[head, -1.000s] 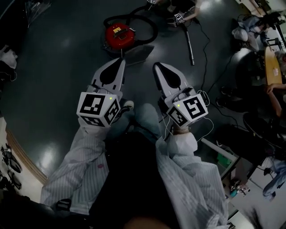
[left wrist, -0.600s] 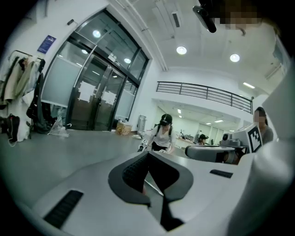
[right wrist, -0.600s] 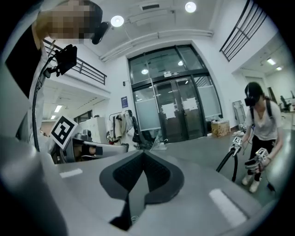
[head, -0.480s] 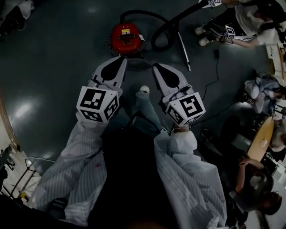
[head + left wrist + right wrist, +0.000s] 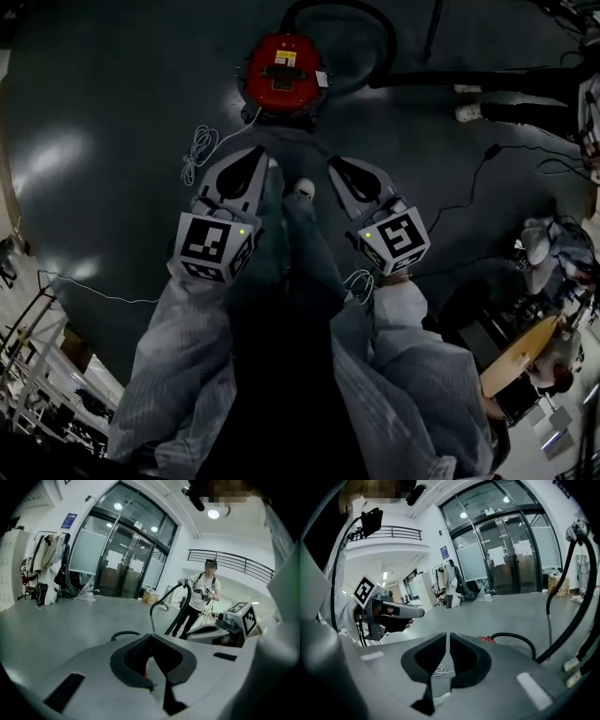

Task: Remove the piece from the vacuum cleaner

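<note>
Dark glossy floor [image 5: 103, 103], red vacuum cleaner [image 5: 282, 75], coiled white cord [image 5: 199, 150] beside it

Pale pinstriped sleeves [image 5: 178, 347], dark trousers [image 5: 286, 272], white shoes [image 5: 302, 187]; grey left gripper [image 5: 259, 153] and right gripper [image 5: 335, 165] bear black-and-white marker cubes [image 5: 214, 246].

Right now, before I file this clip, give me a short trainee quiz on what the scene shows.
1. True or false: the left hand-held gripper and the right hand-held gripper are both shut and empty.
2. In the head view, what lies on the floor beside the left hand-held gripper's tip? A. a white cord B. a broom C. a box
3. Short answer: does either hand-held gripper touch the red vacuum?

Key: 1 true; 2 A; 3 no, both are held apart from it.
</note>
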`<state>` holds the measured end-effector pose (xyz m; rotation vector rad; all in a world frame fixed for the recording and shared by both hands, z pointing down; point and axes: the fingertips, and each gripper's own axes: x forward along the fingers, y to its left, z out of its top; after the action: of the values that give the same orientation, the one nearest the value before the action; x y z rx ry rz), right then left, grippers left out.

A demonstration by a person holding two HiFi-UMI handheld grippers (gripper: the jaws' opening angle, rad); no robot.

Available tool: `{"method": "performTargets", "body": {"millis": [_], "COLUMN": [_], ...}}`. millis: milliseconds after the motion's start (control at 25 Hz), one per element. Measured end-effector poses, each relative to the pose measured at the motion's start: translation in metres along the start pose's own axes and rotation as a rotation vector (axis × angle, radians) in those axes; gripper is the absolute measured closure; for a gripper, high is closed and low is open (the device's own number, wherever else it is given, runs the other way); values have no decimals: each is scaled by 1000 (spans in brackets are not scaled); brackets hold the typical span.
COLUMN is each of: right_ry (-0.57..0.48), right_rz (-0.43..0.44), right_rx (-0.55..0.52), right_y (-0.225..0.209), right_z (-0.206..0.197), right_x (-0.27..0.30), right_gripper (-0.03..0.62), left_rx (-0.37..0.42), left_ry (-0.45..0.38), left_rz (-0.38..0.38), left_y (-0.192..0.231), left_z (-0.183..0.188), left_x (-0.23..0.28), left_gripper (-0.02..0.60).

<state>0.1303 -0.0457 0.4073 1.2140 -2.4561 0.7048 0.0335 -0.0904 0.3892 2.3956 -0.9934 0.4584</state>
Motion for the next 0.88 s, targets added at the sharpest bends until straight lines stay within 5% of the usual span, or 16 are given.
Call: {"method": "performTargets", "body": {"millis": [240, 480, 720, 880], "right_ry": [73, 281, 473, 558], "right_rz": [-10, 26, 83, 93], "right_rx": [-51, -207, -271, -311], "right_y": [-66, -100, -122, -140], "right_z": [-61, -191, -287, -325], "right_x": [84, 165, 200, 220], "right_gripper": [572, 531, 416, 405], "left_rx": [25, 16, 52, 102], "left_ry": [160, 291, 373, 382], "left_rz": [-133, -175, -222, -212], "left_y": [32, 83, 113, 133], "left_z": [-86, -185, -243, -259], "left_x": [93, 169, 218, 253], "left_gripper": [575, 571, 422, 405]}}
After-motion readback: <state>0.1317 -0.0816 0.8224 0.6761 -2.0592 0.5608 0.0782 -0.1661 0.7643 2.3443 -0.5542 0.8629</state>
